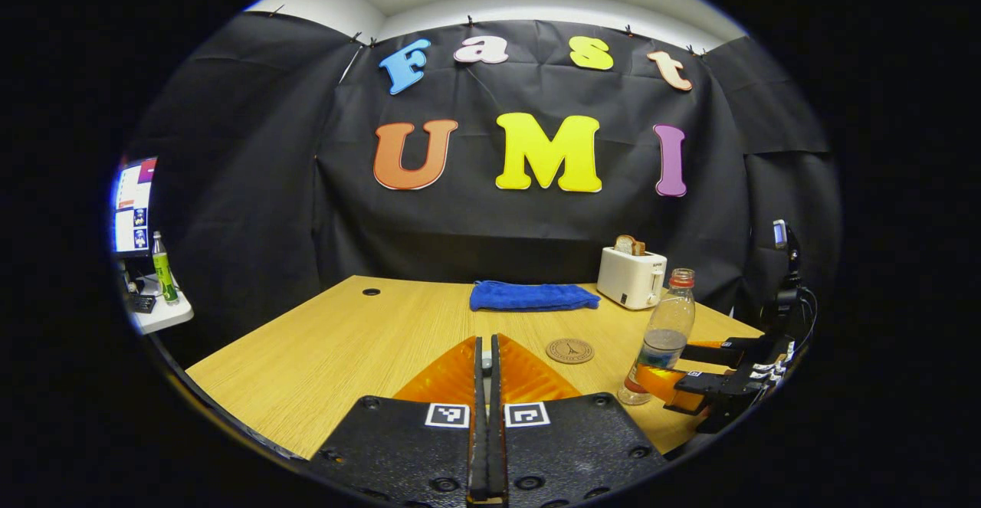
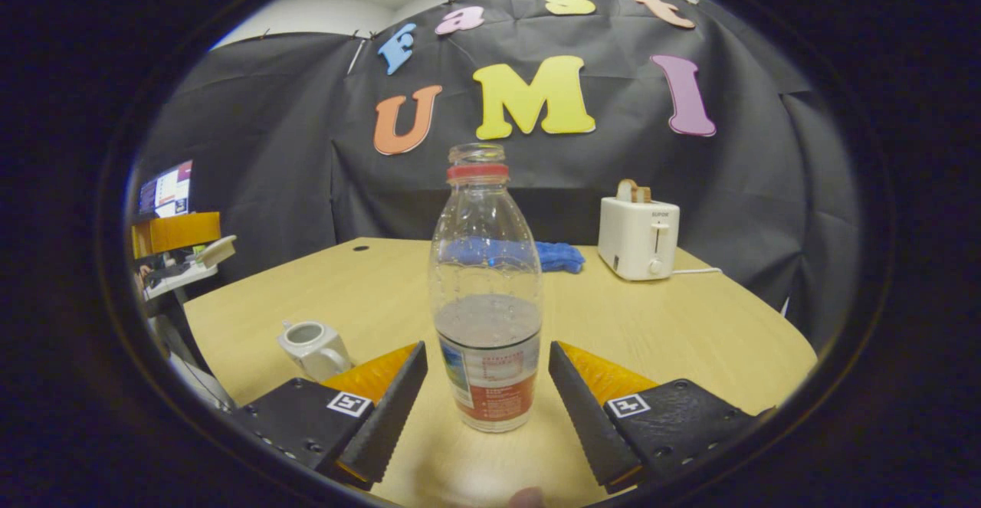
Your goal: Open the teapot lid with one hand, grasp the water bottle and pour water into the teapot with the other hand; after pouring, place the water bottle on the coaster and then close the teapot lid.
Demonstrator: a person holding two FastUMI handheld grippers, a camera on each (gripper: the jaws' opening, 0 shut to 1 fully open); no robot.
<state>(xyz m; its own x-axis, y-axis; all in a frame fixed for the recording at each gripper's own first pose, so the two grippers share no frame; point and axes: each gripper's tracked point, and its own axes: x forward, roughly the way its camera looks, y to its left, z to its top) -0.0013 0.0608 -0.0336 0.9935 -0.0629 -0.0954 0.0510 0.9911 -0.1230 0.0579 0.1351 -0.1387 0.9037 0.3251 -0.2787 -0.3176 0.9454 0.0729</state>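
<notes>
The water bottle (image 2: 487,293) is standing upright on the table (image 2: 690,332), uncapped and partly full, with the right gripper (image 2: 487,393) reaching around its lower half. Its fingers are spread wide, one on each side of the label, and a gap is showing on both sides — nothing is pressing on the bottle yet. In the left gripper view the same bottle (image 1: 664,335) is sitting at the right of the table with the right gripper (image 1: 674,374) flanking its base.

The left gripper (image 1: 486,385) is hovering over the near edge of the table with its fingers closed together; I can see nothing held between them, though the tips are partly hidden behind the fingers themselves. The teapot (image 2: 313,349) is resting at the near left of the table in the right gripper view, and its top is looking open — a round mouth is showing and no lid is sitting on it. Where the lid is lying I cannot tell.

So the lid step is appearing done, while the bottle grasp is only just being set up. Pouring, placing the bottle on the coaster (image 1: 569,351) — lying bare just left of the bottle — and closing the lid are all still waiting.
</notes>
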